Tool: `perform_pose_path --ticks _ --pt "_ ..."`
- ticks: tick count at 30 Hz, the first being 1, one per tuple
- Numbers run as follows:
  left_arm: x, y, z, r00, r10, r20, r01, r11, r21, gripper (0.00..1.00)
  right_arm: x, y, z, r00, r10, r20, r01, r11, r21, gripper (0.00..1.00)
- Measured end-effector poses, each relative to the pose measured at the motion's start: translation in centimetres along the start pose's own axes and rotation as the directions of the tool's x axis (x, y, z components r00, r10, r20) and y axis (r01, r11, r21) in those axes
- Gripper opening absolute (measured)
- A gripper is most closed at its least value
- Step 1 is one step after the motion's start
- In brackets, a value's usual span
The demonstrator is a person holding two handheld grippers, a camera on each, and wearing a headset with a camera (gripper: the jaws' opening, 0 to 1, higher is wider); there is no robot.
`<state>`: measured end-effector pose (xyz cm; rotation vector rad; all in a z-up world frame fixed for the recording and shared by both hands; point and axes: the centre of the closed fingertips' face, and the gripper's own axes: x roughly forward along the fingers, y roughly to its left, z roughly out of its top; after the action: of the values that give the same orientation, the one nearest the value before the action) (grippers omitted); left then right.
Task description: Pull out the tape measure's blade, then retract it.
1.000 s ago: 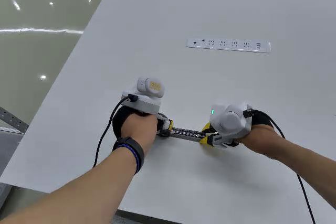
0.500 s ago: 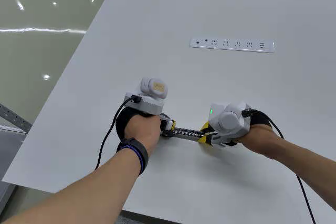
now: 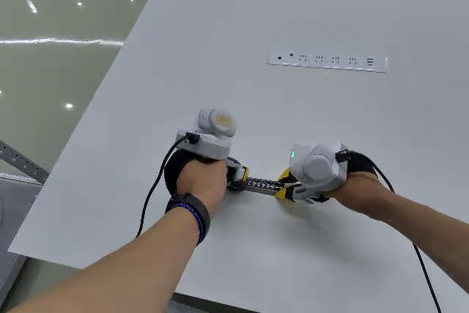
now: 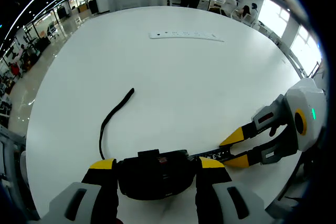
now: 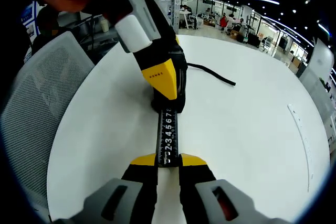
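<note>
Step in hand: the blade (image 5: 168, 132) stands a short way out of the tape measure case (image 4: 152, 179), stretched between the two hand-held grippers. I cannot tell from this whether it is the pull or the return.
Left hand-held gripper (image 4: 156, 163): clenched on the case from both sides, low over the surface (image 3: 220, 49).
Right hand-held gripper (image 5: 168, 159): pinched on the blade's free end, its jaws nearly together.
Tape measure: near the surface's front edge, with the case at the left and the blade running right.
Next move: if pulling, the right hand draws straight away while the left steadies the case. If retracting, the right hand feeds the blade back slowly and in line, so it neither kinks nor snaps home.
Right gripper view: printed numerals, about 2 to 7, and the slot where the blade leaves the case. In the head view these are too small to read.
Left gripper view: a black cord (image 4: 115, 111) lies beyond the case.
Head view: a power strip (image 3: 327, 60) lies well apart from the work.
</note>
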<state>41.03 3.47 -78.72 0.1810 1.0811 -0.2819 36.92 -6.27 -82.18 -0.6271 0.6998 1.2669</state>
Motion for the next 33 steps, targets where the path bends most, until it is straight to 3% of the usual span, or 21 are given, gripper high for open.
perform_pose_path --ticks 33 --pt "-0.1 0.1 0.0 0.9996 0.028 0.005 -0.028 1.000 0.011 0.56 1.3 -0.1 1.7 0.9992 -0.007 0.040 0.007 1.000 -0.013 0.13"
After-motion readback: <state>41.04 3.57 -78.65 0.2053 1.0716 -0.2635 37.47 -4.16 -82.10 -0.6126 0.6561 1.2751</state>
